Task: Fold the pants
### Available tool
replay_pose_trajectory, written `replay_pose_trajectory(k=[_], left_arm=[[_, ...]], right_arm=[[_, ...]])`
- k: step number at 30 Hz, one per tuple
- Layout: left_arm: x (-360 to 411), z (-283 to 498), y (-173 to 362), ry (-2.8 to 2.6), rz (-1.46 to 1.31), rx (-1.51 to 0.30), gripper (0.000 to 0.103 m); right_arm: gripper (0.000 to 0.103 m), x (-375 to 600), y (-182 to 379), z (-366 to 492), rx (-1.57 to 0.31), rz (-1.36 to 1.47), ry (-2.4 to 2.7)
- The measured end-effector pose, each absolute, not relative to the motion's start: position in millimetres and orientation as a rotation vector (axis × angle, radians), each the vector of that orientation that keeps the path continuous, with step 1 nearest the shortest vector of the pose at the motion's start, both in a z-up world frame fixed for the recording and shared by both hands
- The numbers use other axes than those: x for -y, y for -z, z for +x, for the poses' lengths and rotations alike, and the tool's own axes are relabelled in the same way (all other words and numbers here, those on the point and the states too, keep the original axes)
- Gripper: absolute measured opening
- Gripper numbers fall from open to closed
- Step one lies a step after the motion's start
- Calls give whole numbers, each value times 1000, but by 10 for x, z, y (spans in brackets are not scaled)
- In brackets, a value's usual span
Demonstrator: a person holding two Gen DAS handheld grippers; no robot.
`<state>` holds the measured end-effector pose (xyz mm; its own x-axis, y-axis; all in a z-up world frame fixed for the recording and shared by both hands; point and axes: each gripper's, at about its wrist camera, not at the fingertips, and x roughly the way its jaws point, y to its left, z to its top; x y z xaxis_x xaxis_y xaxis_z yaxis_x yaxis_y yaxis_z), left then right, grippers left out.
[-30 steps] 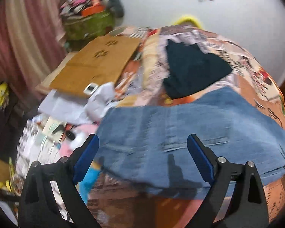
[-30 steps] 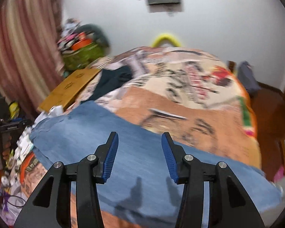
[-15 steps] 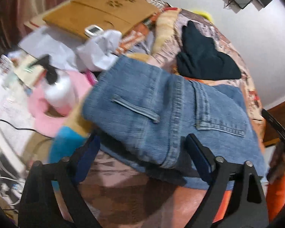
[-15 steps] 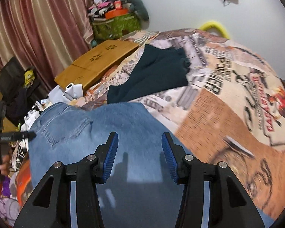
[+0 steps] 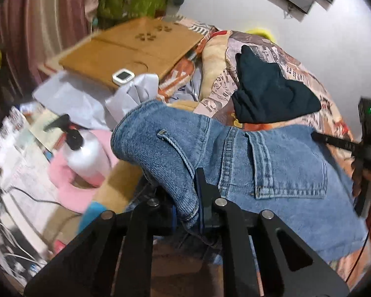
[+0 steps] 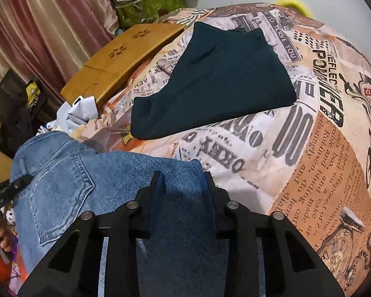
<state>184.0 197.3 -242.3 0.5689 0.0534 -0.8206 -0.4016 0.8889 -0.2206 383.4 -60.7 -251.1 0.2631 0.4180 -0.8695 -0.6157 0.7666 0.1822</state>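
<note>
On the newsprint-patterned bed [image 6: 309,148] lie the jeans [image 5: 272,163]; the left gripper [image 5: 188,208] has just clamped their waistband, the right gripper [image 6: 183,185] narrowing over flat denim, unpinched. Lifting unevenly could spoil the fold.

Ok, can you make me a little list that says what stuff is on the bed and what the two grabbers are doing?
pants: blue jeans, back pocket facing up, on the patterned bedspread
left gripper: just closed, pinching the jeans' waistband
right gripper: jaws just narrowing, denim between them at the jeans' far edge; a firm pinch cannot be told
other clothing: dark folded garment, behind the jeans
beside the bed: wooden lap table, white pump bottle
</note>
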Motion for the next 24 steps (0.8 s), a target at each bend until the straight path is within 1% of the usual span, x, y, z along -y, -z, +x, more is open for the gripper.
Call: replay_pose_trajectory(k=[5,8,10,12,13,14,18,19,21,24], left_arm=[[-1989,1747,2718,-227,-455,-1022,16],[-1980,1738,2743,-216,-455,-1026,21],[-2023,1744,2685,-236,-454,-1038,36],[-2049,1745,2640,-244,-437,-1037,43],[-2067,1753,2615,-242,-426,-1039,48],[-2079,1762,2610,-240,-427,-1043,50],[-2171,1781,2674,-248,-473,-1066,52],[-2175,1777,2712,-243,-475,-1076,57],[-2148,1747,2789,-253,-441,-1092,66],[-2071,1660,2766,-269,-367,-1082,67]], right_arm=[[28,529,2503,3799,-1080,-270,-674],[28,552,2447,3781,-1074,-279,-660],[29,610,2398,3722,-1070,-279,-652],[37,703,2357,3637,-1083,-258,-663],[44,777,2338,3572,-1094,-238,-674],[46,816,2336,3521,-1103,-229,-677],[47,1039,2367,3242,-1148,-217,-682],[48,1112,2359,3155,-1143,-209,-680],[52,1260,2329,2963,-1132,-205,-661],[62,1528,2300,2701,-1106,-143,-616]])
